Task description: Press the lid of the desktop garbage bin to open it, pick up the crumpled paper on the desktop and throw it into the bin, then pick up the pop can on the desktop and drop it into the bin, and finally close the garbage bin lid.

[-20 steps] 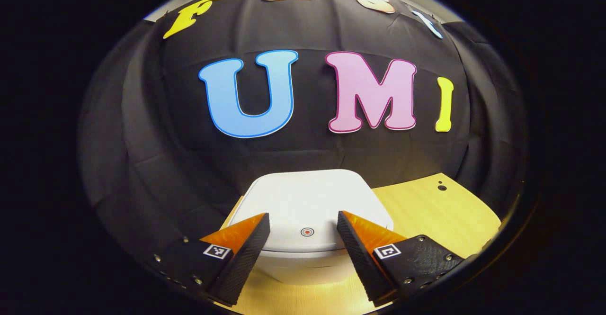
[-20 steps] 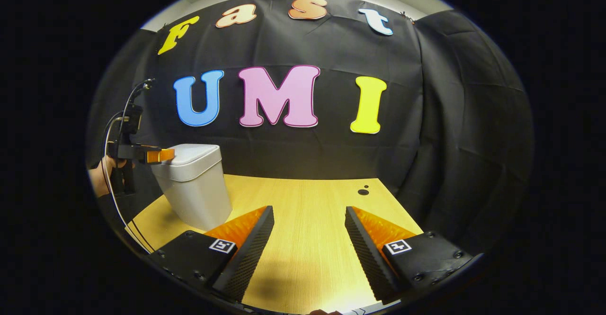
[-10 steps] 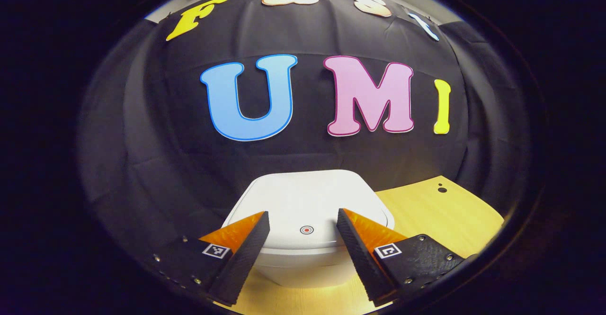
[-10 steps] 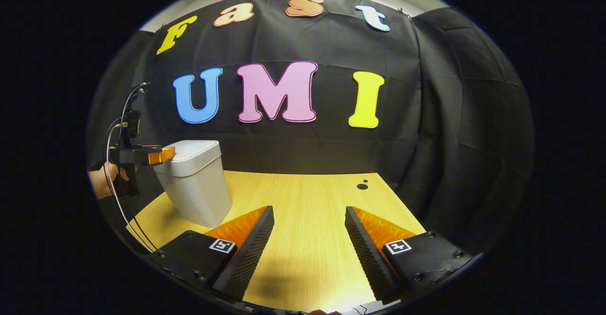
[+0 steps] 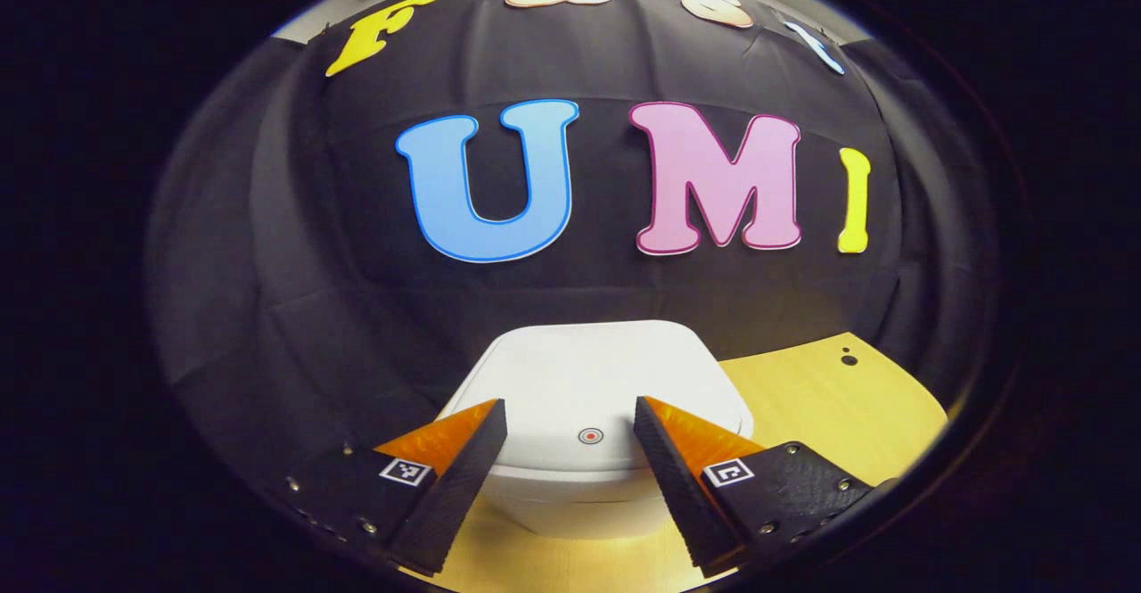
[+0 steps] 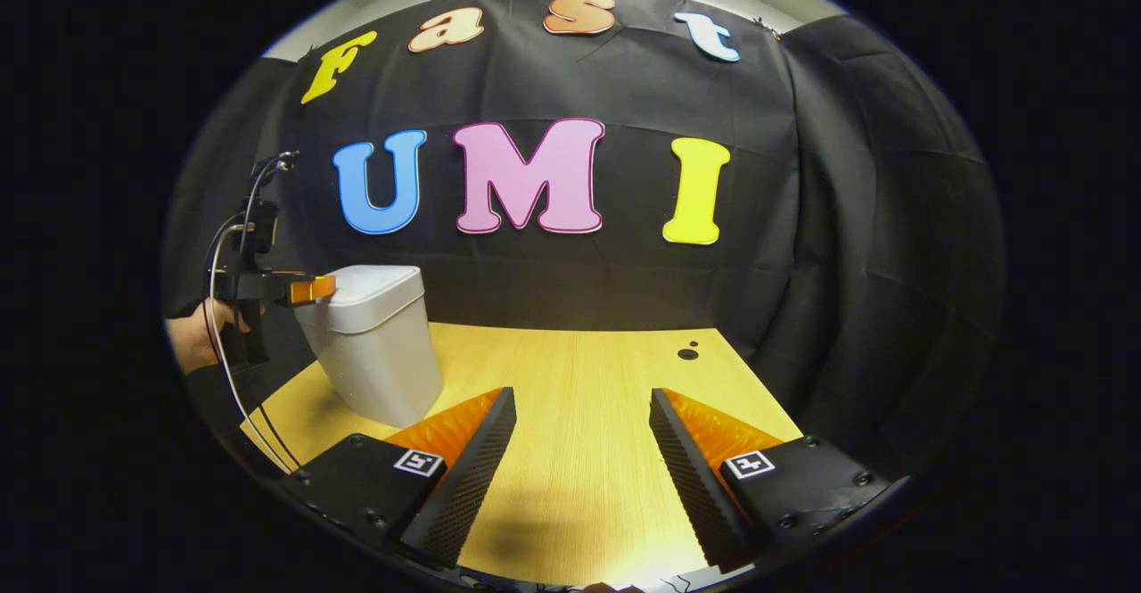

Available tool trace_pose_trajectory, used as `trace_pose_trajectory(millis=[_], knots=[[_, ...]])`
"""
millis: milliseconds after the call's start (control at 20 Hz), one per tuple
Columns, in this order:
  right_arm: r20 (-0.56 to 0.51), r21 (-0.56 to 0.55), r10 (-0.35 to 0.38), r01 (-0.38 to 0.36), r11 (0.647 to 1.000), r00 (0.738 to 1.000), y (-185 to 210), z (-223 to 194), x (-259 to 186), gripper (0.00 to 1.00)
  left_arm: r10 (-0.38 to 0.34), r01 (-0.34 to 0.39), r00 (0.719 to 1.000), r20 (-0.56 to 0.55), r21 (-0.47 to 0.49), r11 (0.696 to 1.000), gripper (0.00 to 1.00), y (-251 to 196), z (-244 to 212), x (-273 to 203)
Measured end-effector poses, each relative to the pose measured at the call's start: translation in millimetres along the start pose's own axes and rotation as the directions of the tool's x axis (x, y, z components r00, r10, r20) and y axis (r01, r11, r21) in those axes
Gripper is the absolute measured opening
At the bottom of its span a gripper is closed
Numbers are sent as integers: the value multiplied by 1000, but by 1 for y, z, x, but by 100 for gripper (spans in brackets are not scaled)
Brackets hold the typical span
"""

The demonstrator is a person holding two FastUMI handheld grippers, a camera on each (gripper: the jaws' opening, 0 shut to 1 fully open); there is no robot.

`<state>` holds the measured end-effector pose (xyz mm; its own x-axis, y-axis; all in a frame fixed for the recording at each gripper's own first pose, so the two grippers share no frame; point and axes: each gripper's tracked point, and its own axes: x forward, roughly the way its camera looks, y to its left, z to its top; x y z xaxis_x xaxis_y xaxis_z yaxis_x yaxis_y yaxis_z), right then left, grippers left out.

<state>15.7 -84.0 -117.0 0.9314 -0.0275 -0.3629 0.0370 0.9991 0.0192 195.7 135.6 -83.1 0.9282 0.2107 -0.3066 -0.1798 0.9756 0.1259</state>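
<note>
Barely anything has changed since a second ago. In the left gripper view the bin [image 5: 593, 415] has slid a little to the right between the fingers, and the small round mark [image 5: 590, 435] on the front of its lid [image 5: 597, 379] now sits slightly right of where it was; the lid looks shut, as before. In the right gripper view the bin [image 6: 374, 343] has shifted a touch to the right as well, and the left gripper [image 6: 307, 290] with the hand [image 6: 201, 330] that holds it stays at the bin's upper edge.

The left gripper [image 5: 570, 415] has its fingers spread wide with nothing between them. Its tips hover at the near edge of the lid, one on each side of the round mark, which lies in the gap. Whether the tips touch the lid cannot be told from this view. From the right gripper view, the left gripper's tips reach the side of the lid at rim height, touching it or just beside it.

The right gripper [image 6: 579, 406] is also wide apart and holds nothing. It hangs low over the wooden table [image 6: 579, 370], well apart from the bin, which stands upright at the table's far left. A small dark hole [image 6: 687, 354] marks the table farther back on the right.
</note>
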Motion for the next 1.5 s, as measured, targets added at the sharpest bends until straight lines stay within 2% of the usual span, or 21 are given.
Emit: trace_pose_trajectory(millis=[150,400,550,700,850,950,1100,1250,1500], knots=[[14,-7,12,-12,1000,1000,3,6,4,98,-2,1,996,86,9,1000,95,-4,29,-26],[48,-16,58,-57,998,997,10,22,12,98,-10,27,976,216,-74,997,95,-31,79,-87],[62,-10,121,-121,993,991,20,34,19,98,-10,38,971,239,-117,992,95,-56,87,-121],[77,-16,198,-198,980,977,28,43,22,98,-12,39,971,239,-110,993,94,-82,78,-154],[92,-40,244,-241,970,965,35,47,20,98,-55,78,974,220,-99,992,94,-113,62,-184],[95,-62,249,-244,968,964,38,46,17,98,-67,88,975,213,-91,992,94,-120,52,-201],[110,-33,227,-224,974,968,45,46,9,98,-93,116,977,194,-111,987,94,-127,39,-215],[118,2,214,-215,977,970,59,49,-3,98,-108,132,974,200,-112,985,94,-115,36,-223],[155,-29,178,-176,984,972,68,43,-24,98,-149,183,963,226,-139,973,94,-103,32,-229]])
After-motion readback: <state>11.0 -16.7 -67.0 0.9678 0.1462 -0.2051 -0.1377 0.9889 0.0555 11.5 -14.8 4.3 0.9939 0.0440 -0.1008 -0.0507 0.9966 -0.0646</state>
